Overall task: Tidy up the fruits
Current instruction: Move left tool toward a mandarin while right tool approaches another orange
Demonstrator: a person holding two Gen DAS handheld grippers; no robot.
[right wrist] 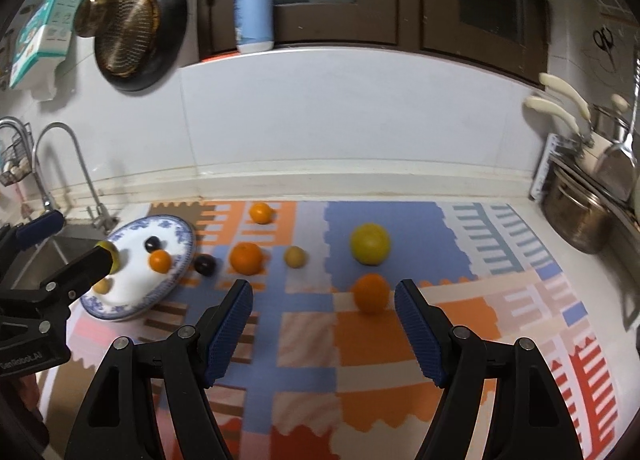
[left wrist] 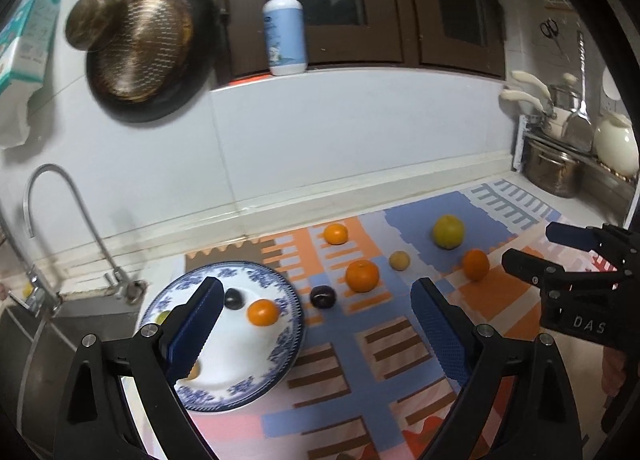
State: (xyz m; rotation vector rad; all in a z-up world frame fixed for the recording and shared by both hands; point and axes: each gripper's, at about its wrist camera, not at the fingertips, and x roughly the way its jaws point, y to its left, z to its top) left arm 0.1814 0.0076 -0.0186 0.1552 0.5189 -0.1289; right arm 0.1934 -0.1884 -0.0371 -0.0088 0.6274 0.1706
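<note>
A blue-and-white plate (left wrist: 280, 344) (right wrist: 176, 280) sits at the mat's left end holding an orange (left wrist: 262, 312) (right wrist: 160, 261), a dark plum (left wrist: 234, 298) (right wrist: 151, 244), a green fruit and a small tan fruit. On the mat lie a dark plum (left wrist: 323, 296) (right wrist: 205, 264), three oranges (left wrist: 362, 275) (right wrist: 247, 258), (left wrist: 475, 264) (right wrist: 371, 292), (left wrist: 335, 234) (right wrist: 261, 213), a small tan fruit (left wrist: 399, 260) (right wrist: 295, 256) and a yellow-green apple (left wrist: 448, 231) (right wrist: 370, 243). My left gripper (left wrist: 316, 328) is open and empty above the plate's right edge. My right gripper (right wrist: 324, 316) is open and empty, just short of the nearest orange.
A sink with a curved tap (left wrist: 60, 196) (right wrist: 68, 164) lies left of the plate. Pots and a rack (left wrist: 560, 164) (right wrist: 580, 212) stand at the right end of the counter. A lotion bottle (left wrist: 284, 24) stands on the sill. Pans (left wrist: 148, 48) hang on the wall.
</note>
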